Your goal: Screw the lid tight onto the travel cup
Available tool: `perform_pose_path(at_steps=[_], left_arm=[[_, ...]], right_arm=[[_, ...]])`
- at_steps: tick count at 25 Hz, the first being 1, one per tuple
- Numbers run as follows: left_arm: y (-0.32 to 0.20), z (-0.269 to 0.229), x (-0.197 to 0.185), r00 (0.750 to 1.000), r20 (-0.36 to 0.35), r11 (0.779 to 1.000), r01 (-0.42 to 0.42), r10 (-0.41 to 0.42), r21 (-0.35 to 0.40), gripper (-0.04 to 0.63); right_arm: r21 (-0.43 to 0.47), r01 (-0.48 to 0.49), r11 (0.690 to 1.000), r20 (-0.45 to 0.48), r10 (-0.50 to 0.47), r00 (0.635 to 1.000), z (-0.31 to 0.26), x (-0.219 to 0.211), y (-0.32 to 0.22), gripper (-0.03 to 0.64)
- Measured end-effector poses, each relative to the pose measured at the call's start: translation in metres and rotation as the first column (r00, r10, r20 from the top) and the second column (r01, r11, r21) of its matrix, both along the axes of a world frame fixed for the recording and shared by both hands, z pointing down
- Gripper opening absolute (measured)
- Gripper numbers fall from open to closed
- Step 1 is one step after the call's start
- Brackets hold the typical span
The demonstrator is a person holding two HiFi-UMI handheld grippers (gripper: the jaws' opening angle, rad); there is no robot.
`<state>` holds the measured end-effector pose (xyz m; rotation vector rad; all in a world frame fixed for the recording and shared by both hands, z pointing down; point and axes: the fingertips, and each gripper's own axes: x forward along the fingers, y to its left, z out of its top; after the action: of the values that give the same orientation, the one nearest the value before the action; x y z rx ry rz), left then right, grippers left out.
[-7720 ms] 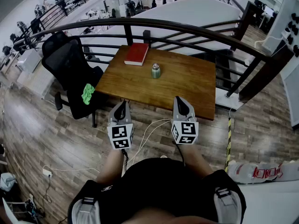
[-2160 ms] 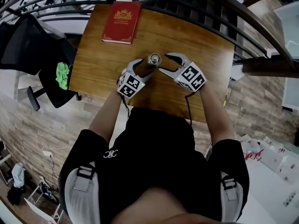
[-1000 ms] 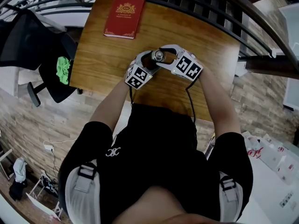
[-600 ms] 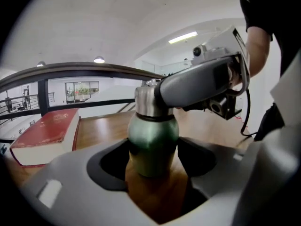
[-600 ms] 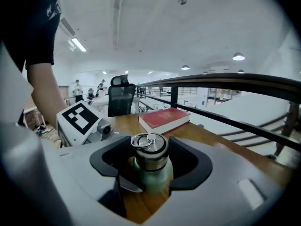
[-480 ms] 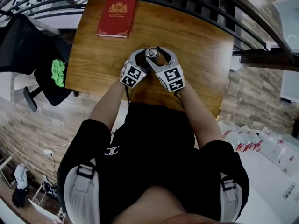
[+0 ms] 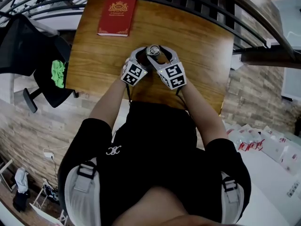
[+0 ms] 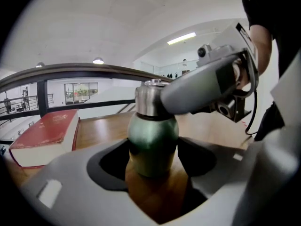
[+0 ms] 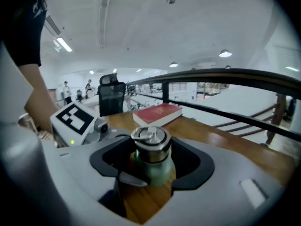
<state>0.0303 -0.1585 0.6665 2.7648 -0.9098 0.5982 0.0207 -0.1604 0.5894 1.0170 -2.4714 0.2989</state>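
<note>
1. Location: the cup (image 8: 153, 142) stands upright on the table (image 7: 197, 41), near its front middle and well apart from the book (image 7: 114, 14). The lid (image 9: 150, 138) sits on the cup's mouth and looks level.
2. Left gripper (image 7: 142, 58): its jaws are closed against the green body low down, one pad on each side, steadying the cup on the table.
3. Right gripper (image 7: 159, 55): its jaws clasp the steel lid higher up, one on each side. Both tongs work on the one cup, crossing just above one another.
4. Step in hand, as judged: tightening. The body is braced and the lid is gripped for a turn.
5. How far the thread has seated cannot be read from these views.
6. Next move calls for: a clockwise twist of the right gripper about the cup's axis, with the left gripper keeping firm hold.
7. Risk: the smooth body may slip or spin between the left pads.
</note>
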Motion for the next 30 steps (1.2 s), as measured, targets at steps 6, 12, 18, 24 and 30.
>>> perform_pose_path(at_steps=[6, 12, 18, 24, 30], left_arm=[[0.0, 0.0, 0.001, 1.0, 0.011, 1.0, -0.01, 0.01, 0.003, 0.371], [0.001, -0.001, 0.001, 1.0, 0.026, 1.0, -0.017, 0.017, 0.006, 0.371], [0.0, 0.001, 0.001, 0.999, 0.039, 1.0, -0.02, 0.02, 0.0, 0.37], [0.001, 0.001, 0.0, 0.999, 0.043, 1.0, -0.021, 0.022, -0.006, 0.368], [0.001, 0.003, -0.004, 0.999, 0.042, 1.0, -0.016, 0.016, -0.006, 0.368]], right_arm=[[-0.08, 0.348, 0.934, -0.201, -0.357, 0.912, 0.004, 0.019, 0.011, 0.258], [-0.226, 0.618, 0.753, -0.468, -0.641, 0.609, 0.011, 0.023, 0.006, 0.258], [-0.291, 0.778, 0.556, -0.6, -0.74, 0.304, 0.006, 0.004, 0.005, 0.256], [-0.352, 0.838, 0.416, -0.622, -0.774, 0.123, 0.014, -0.002, 0.013, 0.245], [-0.289, 0.821, 0.492, -0.587, -0.769, 0.254, 0.014, -0.005, 0.011, 0.244]])
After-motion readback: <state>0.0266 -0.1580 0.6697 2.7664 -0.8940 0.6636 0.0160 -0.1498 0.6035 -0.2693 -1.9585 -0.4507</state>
